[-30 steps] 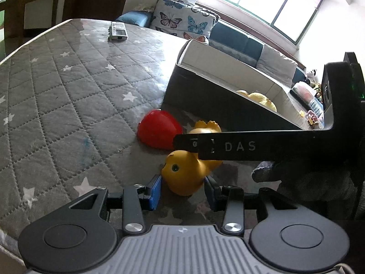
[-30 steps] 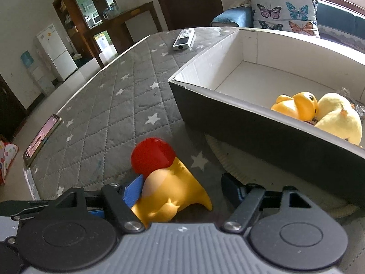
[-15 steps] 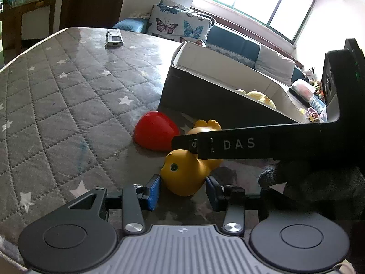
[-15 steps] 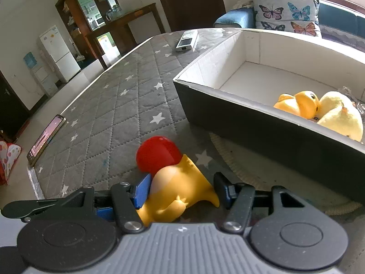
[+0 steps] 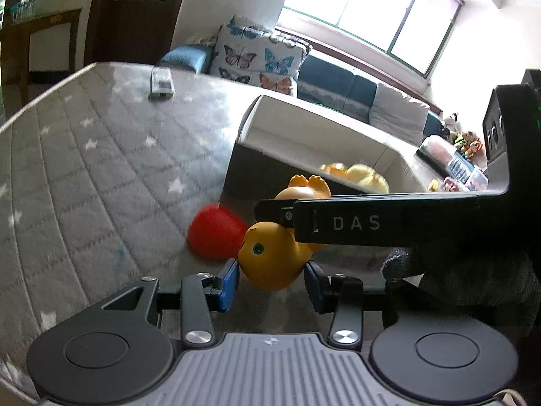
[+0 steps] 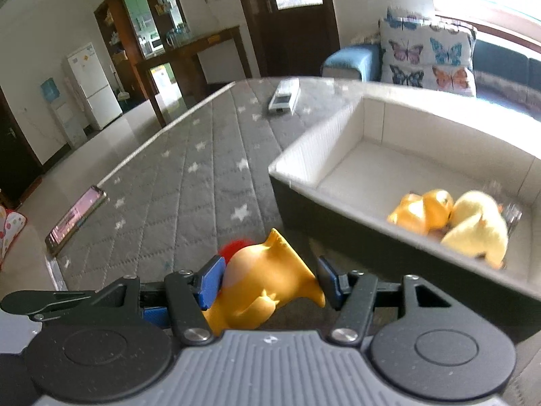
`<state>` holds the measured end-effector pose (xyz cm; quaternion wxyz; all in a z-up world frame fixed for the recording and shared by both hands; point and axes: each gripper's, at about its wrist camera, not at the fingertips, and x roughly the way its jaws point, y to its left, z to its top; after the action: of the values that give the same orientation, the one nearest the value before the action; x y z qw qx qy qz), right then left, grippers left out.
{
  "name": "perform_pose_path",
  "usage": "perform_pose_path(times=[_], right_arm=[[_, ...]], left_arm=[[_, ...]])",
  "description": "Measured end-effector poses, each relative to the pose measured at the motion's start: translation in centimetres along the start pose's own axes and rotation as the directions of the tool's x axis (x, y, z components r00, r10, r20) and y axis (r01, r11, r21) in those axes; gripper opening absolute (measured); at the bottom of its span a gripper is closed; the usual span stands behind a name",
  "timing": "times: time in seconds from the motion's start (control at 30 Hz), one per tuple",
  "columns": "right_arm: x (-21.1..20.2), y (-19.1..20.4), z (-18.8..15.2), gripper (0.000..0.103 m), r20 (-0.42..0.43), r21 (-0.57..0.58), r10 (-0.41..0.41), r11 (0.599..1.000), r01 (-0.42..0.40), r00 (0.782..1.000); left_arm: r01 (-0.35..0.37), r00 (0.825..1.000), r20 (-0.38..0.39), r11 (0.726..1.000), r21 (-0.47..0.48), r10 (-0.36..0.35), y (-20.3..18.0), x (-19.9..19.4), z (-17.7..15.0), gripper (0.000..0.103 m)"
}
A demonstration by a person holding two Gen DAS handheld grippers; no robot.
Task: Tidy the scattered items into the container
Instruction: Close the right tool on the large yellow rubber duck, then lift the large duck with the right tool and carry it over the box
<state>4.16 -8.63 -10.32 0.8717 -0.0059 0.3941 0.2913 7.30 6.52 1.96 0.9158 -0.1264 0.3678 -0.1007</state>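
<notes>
both tools (image 5: 270, 279) (image 6: 268, 280) clamp the yellow duck (image 5: 270, 257) together.

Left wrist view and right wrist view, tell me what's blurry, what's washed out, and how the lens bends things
Left wrist view: the window is blown out white, the red ball and quilted tabletop smear with motion, the held rubber duck stays fairly sharp. Right wrist view: the box rim and the toys inside are blurred, glare whitens the upper right corner, and fisheye curves the table edge.
</notes>
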Motion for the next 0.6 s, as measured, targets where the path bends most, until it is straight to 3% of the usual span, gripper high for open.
perform_pose_path(times=[0.33,0.6], right_arm=[[-2.1,-1.4,5.0,0.060,0.112,-0.035,-0.048,0.998,0.053,0.993],[-0.6,-4.7,8.9,0.060,0.127,-0.029,-0.085,0.996,0.089,0.988]], left_arm=[[0.024,0.998,0.065,0.997,0.067,-0.029,-1.8,1.1,5.8,0.045],[0.051,0.998,0.038,0.996,0.070,-0.053,-2.3,4.9,10.2,0.045]])
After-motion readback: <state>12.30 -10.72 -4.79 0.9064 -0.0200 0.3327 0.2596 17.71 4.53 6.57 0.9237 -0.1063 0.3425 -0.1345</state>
